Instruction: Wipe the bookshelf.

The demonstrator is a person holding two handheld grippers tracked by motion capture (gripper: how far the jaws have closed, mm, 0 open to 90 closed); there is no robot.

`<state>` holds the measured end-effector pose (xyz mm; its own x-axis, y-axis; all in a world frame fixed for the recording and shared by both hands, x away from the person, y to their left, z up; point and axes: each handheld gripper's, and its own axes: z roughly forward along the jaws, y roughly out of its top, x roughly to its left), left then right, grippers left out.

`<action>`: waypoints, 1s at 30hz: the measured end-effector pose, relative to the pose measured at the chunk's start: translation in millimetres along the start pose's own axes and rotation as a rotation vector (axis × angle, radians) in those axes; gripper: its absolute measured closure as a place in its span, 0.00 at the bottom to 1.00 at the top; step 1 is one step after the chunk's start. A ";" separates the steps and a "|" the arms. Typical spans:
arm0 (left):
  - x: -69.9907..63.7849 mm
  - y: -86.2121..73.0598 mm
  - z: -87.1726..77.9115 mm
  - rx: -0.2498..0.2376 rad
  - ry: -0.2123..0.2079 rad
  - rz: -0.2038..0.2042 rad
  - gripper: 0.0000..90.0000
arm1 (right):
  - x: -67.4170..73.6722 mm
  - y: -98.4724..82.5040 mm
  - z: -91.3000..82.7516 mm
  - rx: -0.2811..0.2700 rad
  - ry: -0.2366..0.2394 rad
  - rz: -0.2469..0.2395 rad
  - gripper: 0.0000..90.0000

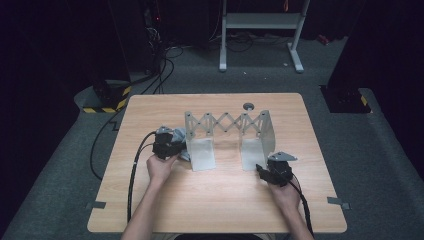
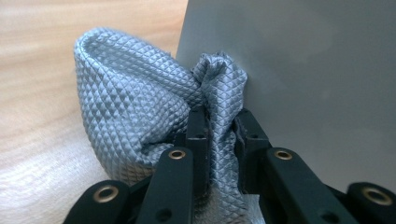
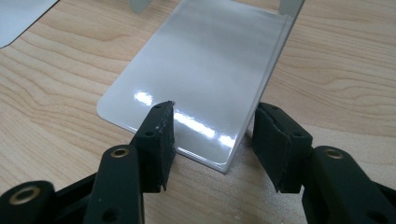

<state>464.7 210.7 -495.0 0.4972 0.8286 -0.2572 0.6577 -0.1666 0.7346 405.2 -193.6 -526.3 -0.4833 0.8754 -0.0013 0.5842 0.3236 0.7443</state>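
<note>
Beside rack's left plate (image 1: 202, 150) on surface (image 1: 220, 205) | quilted grey cloth (image 2: 135, 107): soft, light, bunches; pinch a fold | left gripper (image 2: 218, 135) clamped on cloth | right gripper (image 3: 212, 140) agape astride right plate (image 3: 205, 79) edge

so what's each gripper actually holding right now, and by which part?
Left gripper is shut on the grey quilted cloth, pinching a bunched fold beside the metal rack. Right gripper is open, its jaws either side of the rack's base plate corner, holding nothing.

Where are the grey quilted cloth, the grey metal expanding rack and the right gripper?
grey quilted cloth (image 2: 126, 107), left gripper view, its bulging fold.
grey metal expanding rack (image 1: 227, 122), high view, its scissor lattice.
right gripper (image 3: 212, 140), right gripper view, midway between its fingertips.
</note>
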 end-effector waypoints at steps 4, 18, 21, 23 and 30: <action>6.1 -3.0 9.4 0.033 -0.011 -0.025 0.87 | 0.0 0.0 0.0 0.000 0.000 0.000 0.55; -6.9 31.9 -39.3 -0.105 -0.062 0.022 0.87 | 0.1 0.0 0.0 0.000 0.000 -0.001 0.55; -11.2 41.3 -49.6 -0.127 -0.062 0.045 0.87 | 0.1 0.0 0.0 0.000 0.000 0.000 0.55; -14.8 49.2 -59.3 -0.153 -0.068 0.058 0.87 | 0.0 0.0 0.0 0.000 0.000 0.000 0.55; -20.5 67.7 -77.7 -0.203 -0.077 0.079 0.87 | 0.0 0.0 0.0 0.000 0.001 0.000 0.55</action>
<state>455.1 223.9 -391.3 0.5896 0.7726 -0.2355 0.4914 -0.1117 0.8637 405.2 -193.7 -526.3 -0.4838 0.8752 -0.0007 0.5841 0.3235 0.7444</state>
